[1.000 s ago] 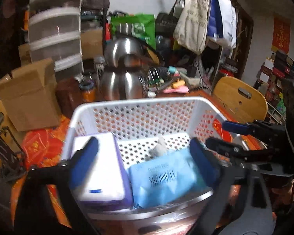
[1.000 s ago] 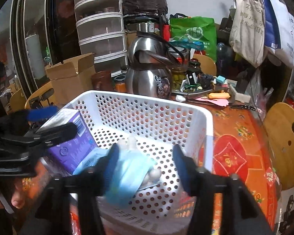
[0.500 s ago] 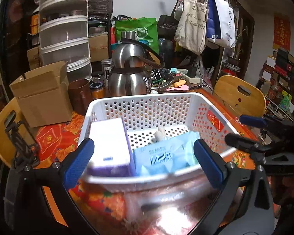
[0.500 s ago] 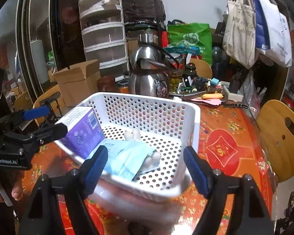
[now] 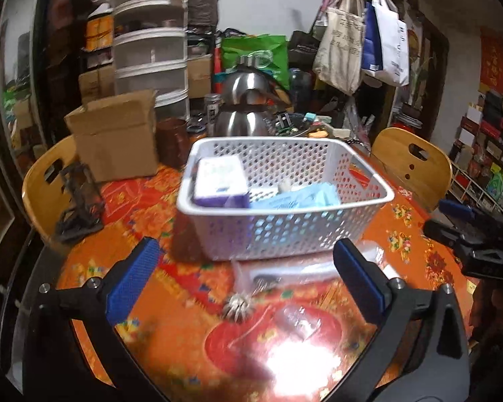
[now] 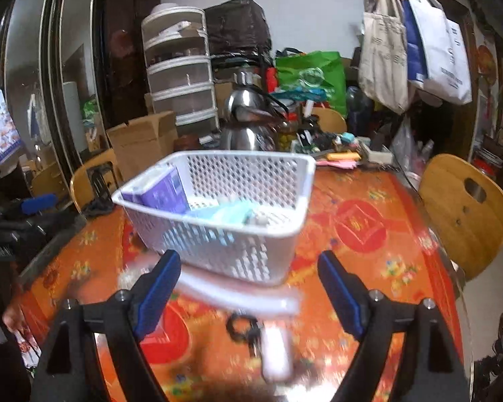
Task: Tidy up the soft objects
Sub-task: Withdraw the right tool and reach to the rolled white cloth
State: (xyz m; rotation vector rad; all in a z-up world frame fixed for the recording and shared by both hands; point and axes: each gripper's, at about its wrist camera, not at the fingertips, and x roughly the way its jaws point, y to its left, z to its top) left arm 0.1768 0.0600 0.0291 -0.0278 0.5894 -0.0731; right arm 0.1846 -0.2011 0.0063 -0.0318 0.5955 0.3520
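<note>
A white perforated basket (image 5: 285, 227) stands on the orange patterned table and also shows in the right wrist view (image 6: 224, 244). Inside it a purple and white tissue box (image 5: 219, 181) leans at the left, also seen from the right wrist (image 6: 161, 194). A light blue soft pack (image 5: 295, 199) lies beside the box, with a small pale object behind it. My left gripper (image 5: 244, 278) is open and empty, in front of the basket. My right gripper (image 6: 248, 288) is open and empty, also short of the basket.
A white strip-like object (image 6: 238, 293) and a dark key ring (image 6: 244, 328) lie blurred on the table in front of the basket. A cardboard box (image 5: 117, 134), steel kettles (image 5: 244, 110) and clutter stand behind. Wooden chairs (image 5: 412, 164) flank the table.
Both grippers have drawn back from above the basket toward the near table edge. The basket's contents have stayed put. The jaws have stayed open.
</note>
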